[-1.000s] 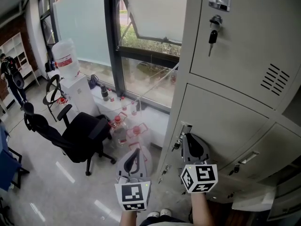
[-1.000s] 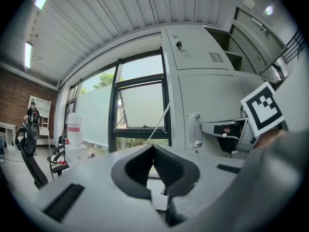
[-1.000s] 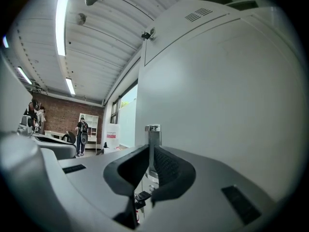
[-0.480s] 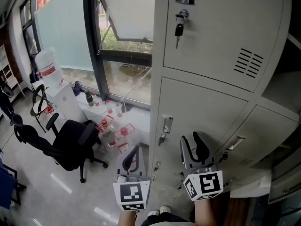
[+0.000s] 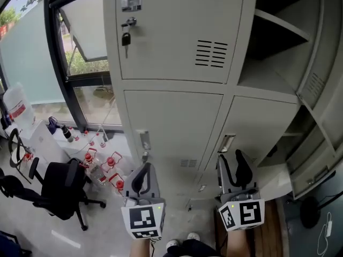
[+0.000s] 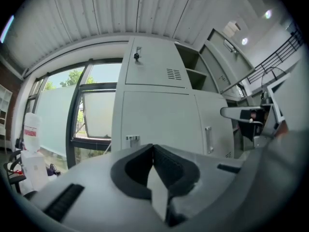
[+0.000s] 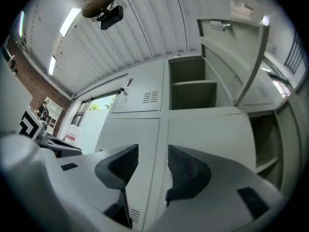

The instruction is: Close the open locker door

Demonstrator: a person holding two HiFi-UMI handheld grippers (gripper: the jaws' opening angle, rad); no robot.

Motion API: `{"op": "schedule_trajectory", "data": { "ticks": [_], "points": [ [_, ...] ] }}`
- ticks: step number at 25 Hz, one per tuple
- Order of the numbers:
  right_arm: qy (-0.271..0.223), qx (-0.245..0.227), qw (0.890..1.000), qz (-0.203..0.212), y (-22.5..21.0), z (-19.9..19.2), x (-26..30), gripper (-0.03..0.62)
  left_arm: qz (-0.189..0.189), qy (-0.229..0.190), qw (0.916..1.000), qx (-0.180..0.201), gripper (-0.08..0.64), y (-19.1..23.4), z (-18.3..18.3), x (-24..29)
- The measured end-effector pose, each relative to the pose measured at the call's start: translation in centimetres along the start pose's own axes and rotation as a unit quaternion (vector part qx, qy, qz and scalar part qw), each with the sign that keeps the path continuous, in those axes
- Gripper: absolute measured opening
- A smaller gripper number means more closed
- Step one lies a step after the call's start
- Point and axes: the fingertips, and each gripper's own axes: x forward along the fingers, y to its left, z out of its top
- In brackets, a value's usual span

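Lockers (image 5: 171, 111) dead ahead, grey metal; door (image 5: 320, 68) swung open at their upper right. Window (image 5: 80, 47), chair (image 5: 59, 186), glossy floor (image 5: 32, 224) off to their left. Left gripper (image 5: 142, 176) pressed together, right gripper (image 5: 236, 165) opening, empty, both low before them.

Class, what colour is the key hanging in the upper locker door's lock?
Black. The key shows best in the head view, against the pale grey door.

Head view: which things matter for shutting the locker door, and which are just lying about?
For the job: open locker door, its open compartment, right gripper (jaws opening, nothing between them).
Just lying about: office chair, water jug, bottles, key in the closed locker.
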Motion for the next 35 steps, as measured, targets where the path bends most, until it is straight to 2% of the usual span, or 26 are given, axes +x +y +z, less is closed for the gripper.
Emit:
{"op": "schedule_trajectory", "data": {
  "ticks": [4,9,17,20,23,35],
  "points": [
    [-0.023,-0.014,0.997,-0.07,-5.3,2.5,-3.5,0.186,-0.042,-0.016,0.999,0.005,0.003,-3.9,1.5,0.8],
    [-0.059,-0.031,0.989,-0.129,-10.7,6.1,-7.4,0.186,-0.089,-0.032,0.9955,0.01,0.003,-9.1,3.2,1.5],
    [-0.112,-0.057,0.974,-0.187,-17.1,11.0,-12.6,0.187,-0.144,-0.046,0.9885,0.007,0.003,-17.5,5.3,2.1],
    [-0.128,-0.065,0.97,-0.197,-18.8,12.8,-14.1,0.186,-0.156,-0.046,0.9867,-0.001,0.003,-19.9,5.9,2.1],
    [-0.141,-0.073,0.967,-0.198,-19.8,14.1,-15.0,0.186,-0.163,-0.034,0.9859,0.007,0.003,-21.6,5.8,2.1],
    [-0.158,-0.106,0.969,-0.155,-19.9,16.5,-14.9,0.18,-0.173,-0.047,0.9835,0.022,0.003,-24.4,6.2,1.6]
  ]
}}
